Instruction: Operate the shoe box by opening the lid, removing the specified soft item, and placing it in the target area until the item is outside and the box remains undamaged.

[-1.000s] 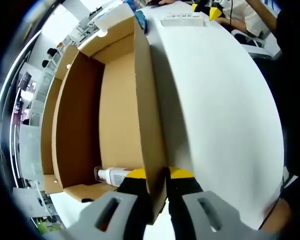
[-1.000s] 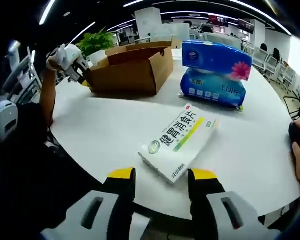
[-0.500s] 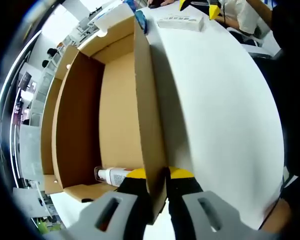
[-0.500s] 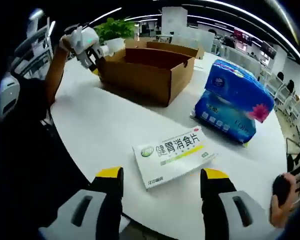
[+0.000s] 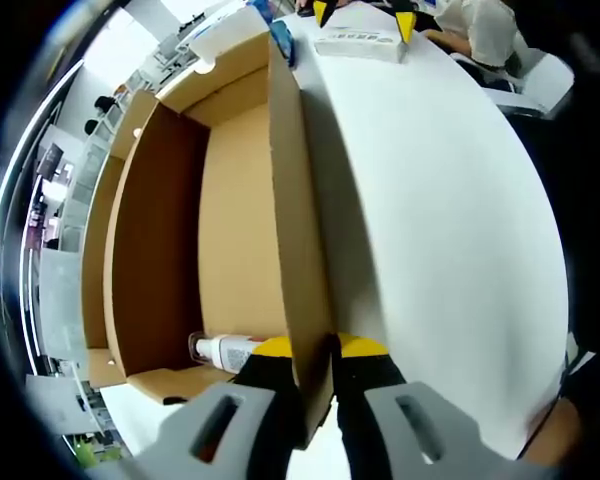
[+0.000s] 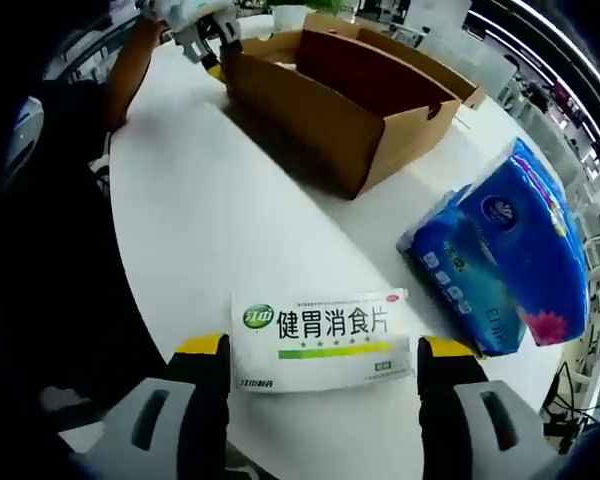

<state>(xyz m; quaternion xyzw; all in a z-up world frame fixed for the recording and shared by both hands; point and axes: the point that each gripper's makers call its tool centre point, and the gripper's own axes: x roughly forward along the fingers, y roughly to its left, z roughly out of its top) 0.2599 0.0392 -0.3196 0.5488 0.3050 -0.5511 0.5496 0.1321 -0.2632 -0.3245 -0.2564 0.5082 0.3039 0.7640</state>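
Cardboard box (image 5: 210, 230) sits open on the white counter (image 5: 440, 200), and the left gripper (image 5: 310, 352) has its fingers (image 5: 272, 350) pinched shut on the near edge of the box's side wall. Inside the box, down at the near end, lies a small white bottle (image 5: 225, 350). In the right gripper view the same box (image 6: 335, 95) is at the far side of the counter (image 6: 180, 220), with the left gripper (image 6: 205, 35) on its far corner.

The right gripper (image 6: 325, 355) hovers with its fingers (image 6: 202, 345) spread wide and holding nothing. A flat white medicine packet (image 6: 325, 338) lies on the counter right between them, its long side running across from one finger to the other. The fingers look just wide enough to take it end to end.

A blue tissue pack (image 6: 505, 260), the one soft thing here, lies to the right of the packet, outside the box and on the counter. It is a bit farther off than the packet, and the right gripper is much nearer to it than the left one
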